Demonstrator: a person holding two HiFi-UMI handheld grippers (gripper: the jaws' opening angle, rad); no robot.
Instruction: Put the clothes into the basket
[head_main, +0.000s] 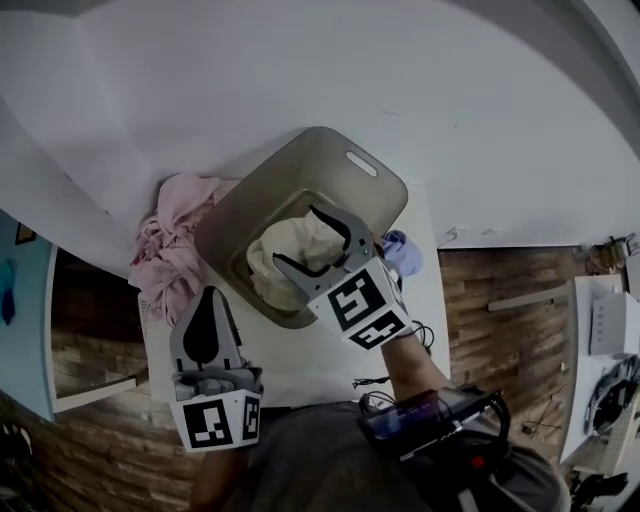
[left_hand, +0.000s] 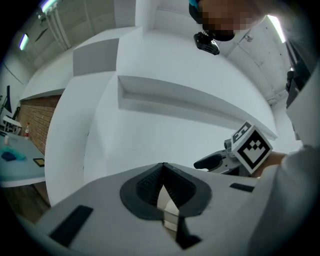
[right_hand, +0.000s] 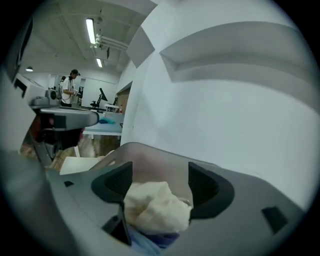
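A grey basket stands on the white table, with a cream cloth lying inside it. My right gripper hovers over the basket, jaws apart and clear of the cloth. In the right gripper view the cream cloth lies low between the wide jaws of the right gripper, on a blue cloth, with the basket wall behind. A pink pile of clothes lies against the basket's left side. My left gripper is near the table's front, shut and empty; its tips meet in the left gripper view.
A lavender cloth lies beside the basket's right side. Black cables trail on the table near my right arm. White walls rise behind the basket. A person stands far off in the room.
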